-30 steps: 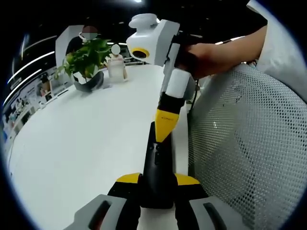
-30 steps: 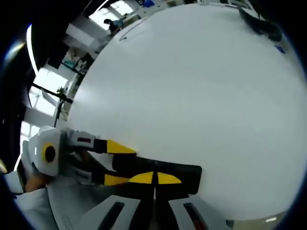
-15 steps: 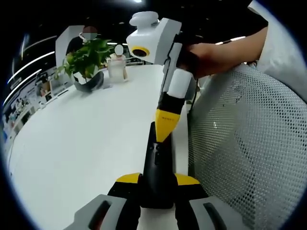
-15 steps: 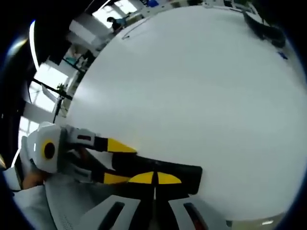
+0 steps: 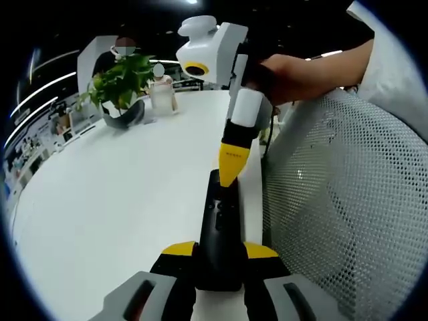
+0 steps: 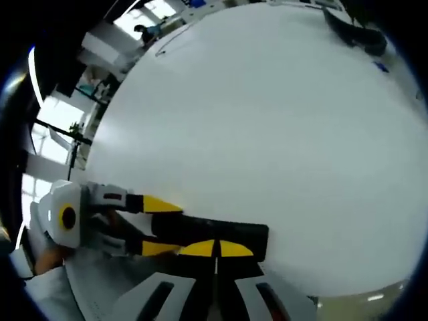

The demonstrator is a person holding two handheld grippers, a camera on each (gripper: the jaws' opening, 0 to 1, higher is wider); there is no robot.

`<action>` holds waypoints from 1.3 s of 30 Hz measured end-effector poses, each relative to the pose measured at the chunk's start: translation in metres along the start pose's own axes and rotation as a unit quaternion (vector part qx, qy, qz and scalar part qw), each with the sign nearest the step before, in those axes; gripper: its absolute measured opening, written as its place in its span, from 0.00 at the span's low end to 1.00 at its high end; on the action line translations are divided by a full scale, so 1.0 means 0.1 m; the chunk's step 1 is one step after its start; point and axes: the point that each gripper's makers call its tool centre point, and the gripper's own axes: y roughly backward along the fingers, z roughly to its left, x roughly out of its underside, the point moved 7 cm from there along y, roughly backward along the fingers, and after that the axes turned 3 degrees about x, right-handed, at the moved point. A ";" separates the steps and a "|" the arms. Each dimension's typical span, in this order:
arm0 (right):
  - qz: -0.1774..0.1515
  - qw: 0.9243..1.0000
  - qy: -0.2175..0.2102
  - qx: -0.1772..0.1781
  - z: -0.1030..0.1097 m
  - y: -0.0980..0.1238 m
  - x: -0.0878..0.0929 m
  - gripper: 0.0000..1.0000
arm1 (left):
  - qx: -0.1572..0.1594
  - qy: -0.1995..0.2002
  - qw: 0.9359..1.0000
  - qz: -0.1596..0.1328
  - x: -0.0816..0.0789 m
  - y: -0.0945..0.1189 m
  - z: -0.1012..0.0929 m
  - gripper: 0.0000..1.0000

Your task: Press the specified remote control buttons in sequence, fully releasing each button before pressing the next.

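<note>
Gripping the near end of the remote control (image 5: 219,231), the left claw (image 5: 219,251) had its 2 yellow-tipped jaws closed against the remote's long sides in the left gripper view. The remote was a slim, matte black bar lying flat on the smooth white counter (image 5: 114,200), running straight ahead from the left claw along the counter's edge. Small buttons showed on its upper face, too small to read.

Ahead of the left claw, the right claw (image 5: 227,180) came down from above, held by a hand (image 5: 284,73). Its 2 jaws were pressed together into 1 yellow wedge, and the point sat at the remote's far end; whether it touched the surface or stood just above it could not be told. Its body was glossy white with a black collar above the yellow tip.

To the right of the left claw stood a chair back (image 5: 341,214) of pale grey mesh, curved and dotted with fine holes. Far ahead and to the left, a leafy green plant (image 5: 120,80) sat in a dark rounded pot, with a pale cup-like vessel (image 5: 162,97) just beside it.

In the right gripper view, the right claw (image 6: 215,249) showed its yellow tips shut together over the black remote (image 6: 221,231), with the left claw (image 6: 157,226) reaching in from the left and clasping the remote's other end on the wide, plain white counter (image 6: 267,134).
</note>
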 end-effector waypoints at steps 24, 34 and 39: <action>0.042 0.999 0.017 0.018 -0.01 -0.06 0.05 0.00 | 0.001 0.001 1.000 -0.001 0.00 -0.01 -0.01 0.25; 0.040 0.998 0.031 0.024 -0.01 -0.07 0.06 0.00 | 0.002 0.000 1.000 0.000 0.00 -0.01 0.00 0.25; 0.039 0.999 0.029 0.018 -0.02 -0.07 0.06 0.00 | 0.003 -0.001 1.000 0.000 -0.01 -0.01 0.00 0.25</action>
